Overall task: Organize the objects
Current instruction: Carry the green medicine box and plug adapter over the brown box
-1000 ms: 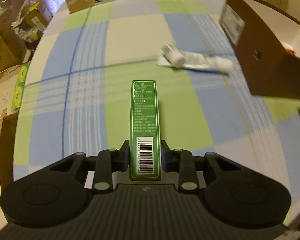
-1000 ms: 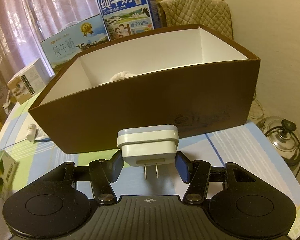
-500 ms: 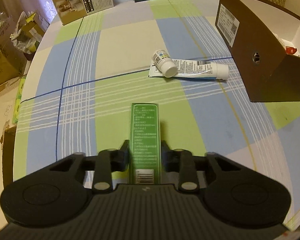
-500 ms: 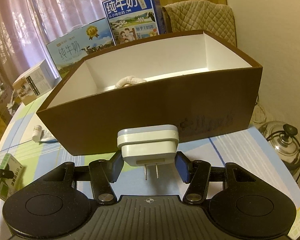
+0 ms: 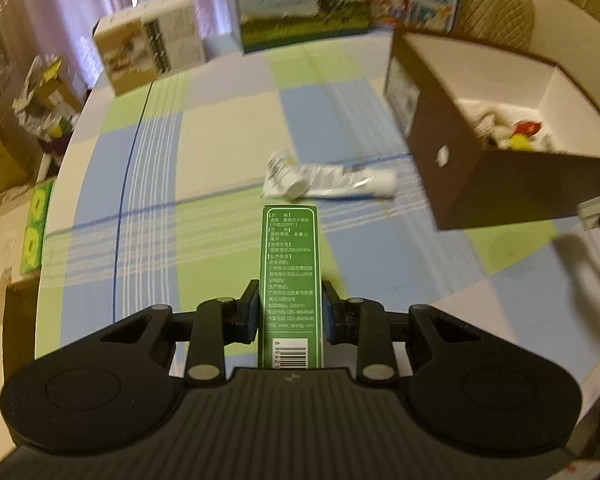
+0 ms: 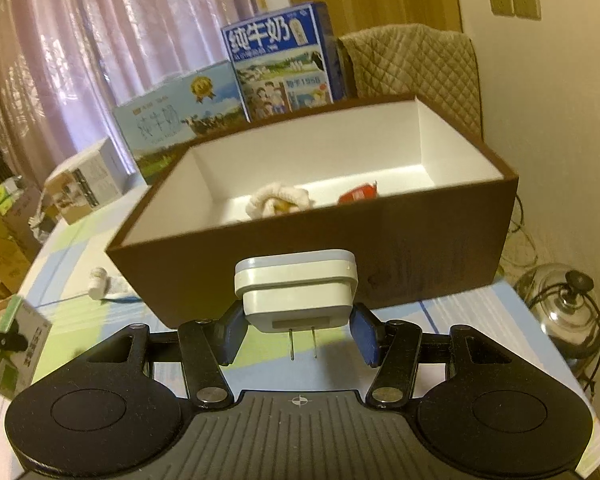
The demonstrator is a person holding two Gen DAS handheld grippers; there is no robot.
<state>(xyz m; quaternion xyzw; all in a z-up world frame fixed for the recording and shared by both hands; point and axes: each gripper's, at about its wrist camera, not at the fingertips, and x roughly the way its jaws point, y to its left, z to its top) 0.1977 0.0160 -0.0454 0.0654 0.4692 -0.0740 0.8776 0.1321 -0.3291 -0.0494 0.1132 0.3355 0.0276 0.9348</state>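
— Where do we stand?

— Our left gripper (image 5: 290, 312) is clamped on the green carton (image 5: 291, 276), held above the checked tablecloth (image 5: 228, 128); our right gripper (image 6: 296, 334) pinches the white plug adapter (image 6: 296, 290) just before the brown box (image 6: 420, 248).

— And what's left?

— A few things already lie in the box. Both held items must go in, we judge, then the tube (image 5: 340, 178) and small bottle (image 5: 288, 178) lying together on the cloth.
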